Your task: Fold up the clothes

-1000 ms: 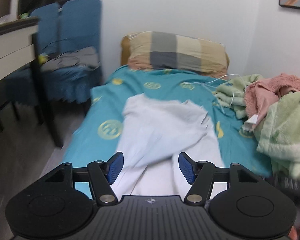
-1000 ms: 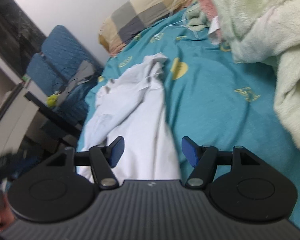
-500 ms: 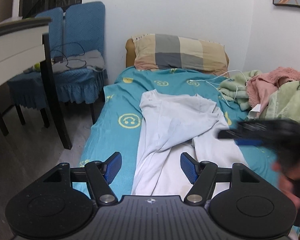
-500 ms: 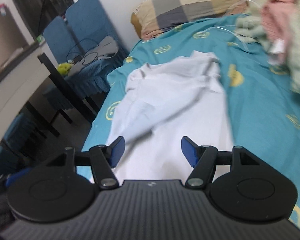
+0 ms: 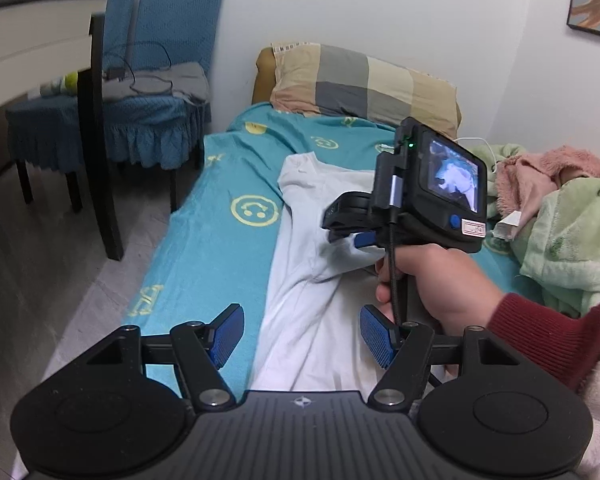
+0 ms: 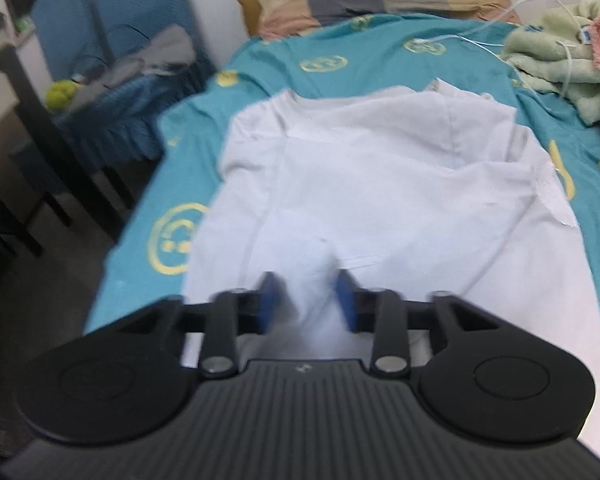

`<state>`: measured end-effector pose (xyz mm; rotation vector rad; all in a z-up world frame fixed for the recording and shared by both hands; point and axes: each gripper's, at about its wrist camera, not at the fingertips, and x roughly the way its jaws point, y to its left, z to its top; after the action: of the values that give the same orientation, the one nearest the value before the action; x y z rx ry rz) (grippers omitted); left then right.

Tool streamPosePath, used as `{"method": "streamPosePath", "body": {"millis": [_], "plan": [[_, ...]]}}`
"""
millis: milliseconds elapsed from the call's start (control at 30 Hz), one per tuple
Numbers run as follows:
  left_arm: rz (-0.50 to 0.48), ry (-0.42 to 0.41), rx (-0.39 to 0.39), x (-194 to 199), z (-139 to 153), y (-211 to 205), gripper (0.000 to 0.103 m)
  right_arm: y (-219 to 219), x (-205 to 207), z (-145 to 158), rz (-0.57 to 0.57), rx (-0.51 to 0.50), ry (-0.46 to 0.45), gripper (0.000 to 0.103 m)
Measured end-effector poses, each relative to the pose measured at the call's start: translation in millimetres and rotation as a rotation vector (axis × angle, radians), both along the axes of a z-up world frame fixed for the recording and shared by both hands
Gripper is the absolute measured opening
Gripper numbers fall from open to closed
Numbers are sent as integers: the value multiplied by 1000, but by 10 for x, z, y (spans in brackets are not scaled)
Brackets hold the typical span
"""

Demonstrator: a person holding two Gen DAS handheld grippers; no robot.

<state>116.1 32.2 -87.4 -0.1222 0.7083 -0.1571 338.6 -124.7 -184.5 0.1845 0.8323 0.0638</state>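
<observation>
A white garment (image 5: 312, 292) lies crumpled along the teal bed sheet (image 5: 216, 236); it also shows in the right wrist view (image 6: 380, 184). My left gripper (image 5: 302, 336) is open and empty, held above the garment's near end. My right gripper (image 6: 306, 306) is low over the middle of the garment, its jaws partly closed around a raised bunch of white cloth. In the left wrist view the right gripper (image 5: 356, 236) sits on the garment, held by a hand in a red cuff.
A checked pillow (image 5: 364, 84) lies at the bed head. Green and pink blankets (image 5: 568, 232) pile at the right, with a white cable (image 6: 500, 44). Blue chairs (image 5: 148, 92) and a dark table leg (image 5: 100, 140) stand on the left floor.
My right gripper has dropped onto the garment's middle and narrowed its jaws around a bunch of cloth. My left gripper has pulled back slightly and stays open.
</observation>
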Motion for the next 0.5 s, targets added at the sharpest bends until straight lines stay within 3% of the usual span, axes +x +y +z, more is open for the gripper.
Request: {"method": "streamPosePath", "body": {"millis": [133, 333, 500], "plan": [[5, 2, -8, -10, 1, 18, 67, -119, -36, 45, -27, 4, -5, 7], [14, 5, -20, -26, 3, 44, 67, -465, -228, 266, -59, 31, -43, 6], [12, 10, 1, -23, -12, 35, 67, -886, -301, 97, -103, 82, 32, 6]]}}
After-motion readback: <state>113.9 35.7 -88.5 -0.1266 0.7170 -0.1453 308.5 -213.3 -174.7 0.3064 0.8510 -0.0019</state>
